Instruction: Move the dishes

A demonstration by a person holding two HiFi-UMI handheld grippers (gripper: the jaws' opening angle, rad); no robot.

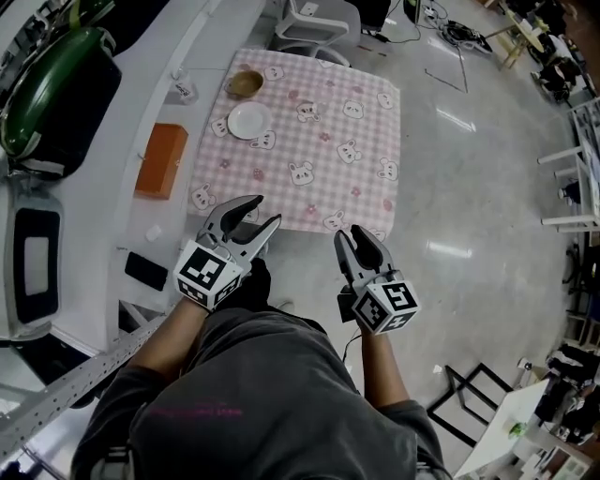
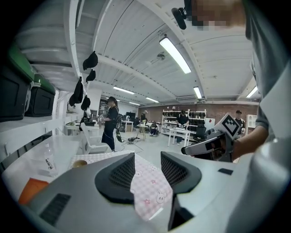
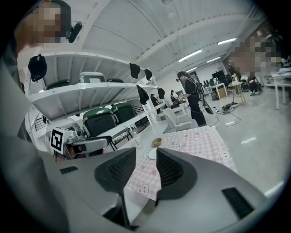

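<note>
A white plate (image 1: 248,120) and a brownish bowl (image 1: 245,84) sit near the far left corner of a table covered by a pink checked cloth (image 1: 328,150). My left gripper (image 1: 266,212) hovers at the cloth's near edge, open and empty. To its right, my right gripper (image 1: 352,232) is also open and empty, just short of the table. In the left gripper view the left gripper (image 2: 148,157) frames bare cloth, and the bowl (image 2: 80,163) shows far off at left. The right gripper (image 3: 145,154) frames the plate (image 3: 152,154) and bowl (image 3: 157,142) far ahead.
Left of the table runs a white counter (image 1: 141,216) with an orange box (image 1: 161,159), a small bottle (image 1: 185,89) and a black flat object (image 1: 145,270). A green bin (image 1: 56,84) stands further left. A white chair (image 1: 314,23) is behind the table. People stand in the background.
</note>
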